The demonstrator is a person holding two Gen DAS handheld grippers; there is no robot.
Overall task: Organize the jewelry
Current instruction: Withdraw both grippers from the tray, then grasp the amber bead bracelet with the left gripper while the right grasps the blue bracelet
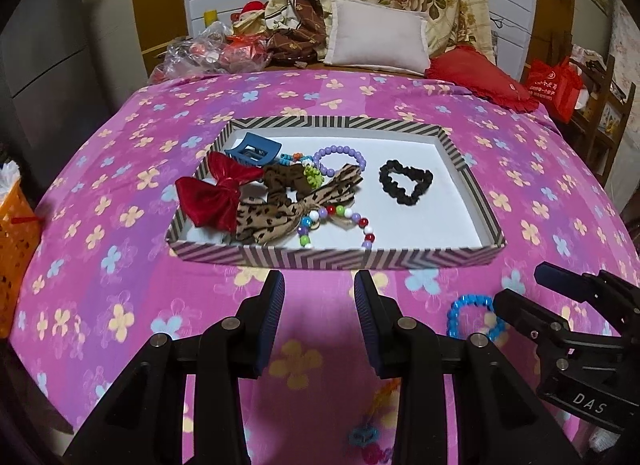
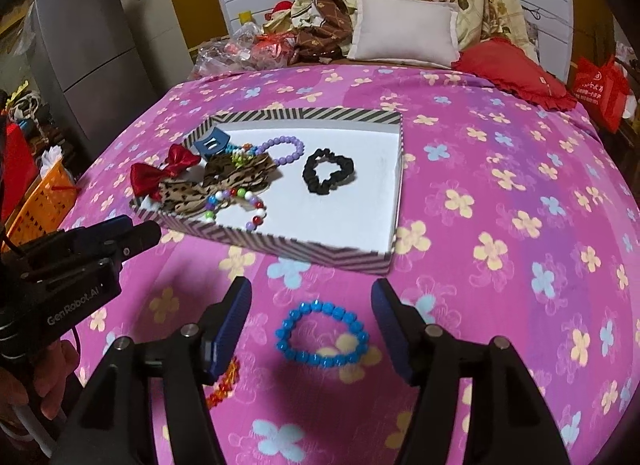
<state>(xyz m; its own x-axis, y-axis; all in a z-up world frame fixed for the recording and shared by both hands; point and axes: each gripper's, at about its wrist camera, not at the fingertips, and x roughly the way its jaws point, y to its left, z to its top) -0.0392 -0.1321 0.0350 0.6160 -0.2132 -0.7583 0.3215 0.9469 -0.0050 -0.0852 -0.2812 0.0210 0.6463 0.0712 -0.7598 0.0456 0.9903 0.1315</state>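
Pickup pending: right tongs [image 2: 312, 325], open and empty, straddle blue beaded bracelet [image 2: 322, 335]; striped cardboard tray [image 2: 320, 251] at 12 o'clock; next, close.

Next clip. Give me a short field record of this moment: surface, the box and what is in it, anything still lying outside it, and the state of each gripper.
surface: bed with pink flowered sheet
container: shallow striped box, white inside
in box: red bow, leopard-print bow, blue claw clip, purple bead bracelet, multicoloured bead bracelet, black scrunchie
outside box: blue bead bracelet on the sheet, orange-red bead piece beside it
left gripper: open, empty
right gripper: open, above the blue bead bracelet, not touching
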